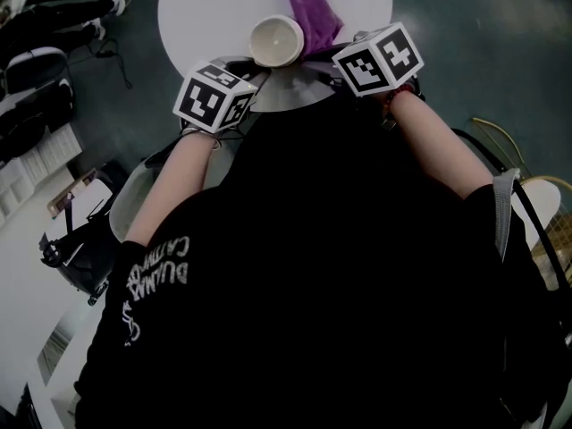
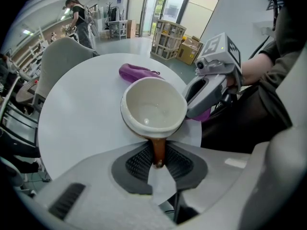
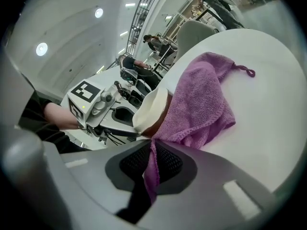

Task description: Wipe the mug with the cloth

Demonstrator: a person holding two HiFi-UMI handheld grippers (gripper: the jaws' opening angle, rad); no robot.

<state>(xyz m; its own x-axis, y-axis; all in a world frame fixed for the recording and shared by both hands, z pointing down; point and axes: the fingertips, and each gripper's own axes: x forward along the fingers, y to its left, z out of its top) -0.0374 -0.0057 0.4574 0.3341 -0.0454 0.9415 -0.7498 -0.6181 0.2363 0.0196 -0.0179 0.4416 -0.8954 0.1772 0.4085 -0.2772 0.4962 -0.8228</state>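
Black shirt (image 1: 313, 266) of the person fills the lower half of the head view. Above it, at the top centre, stands the white round table (image 1: 197, 7). The left gripper (image 2: 158, 164) has its jaws nearly together, pressed on the brown handle (image 2: 159, 150) of the cream mug (image 2: 153, 109). The mug is at the near edge of the table, with its opening turned toward this gripper's camera. The right gripper (image 3: 152, 162) has its jaws closed on one corner of the purple cloth (image 3: 201, 104). The cloth lies against the outer wall of the mug, and the rest of it spreads on the table toward the upper right of the right gripper view.
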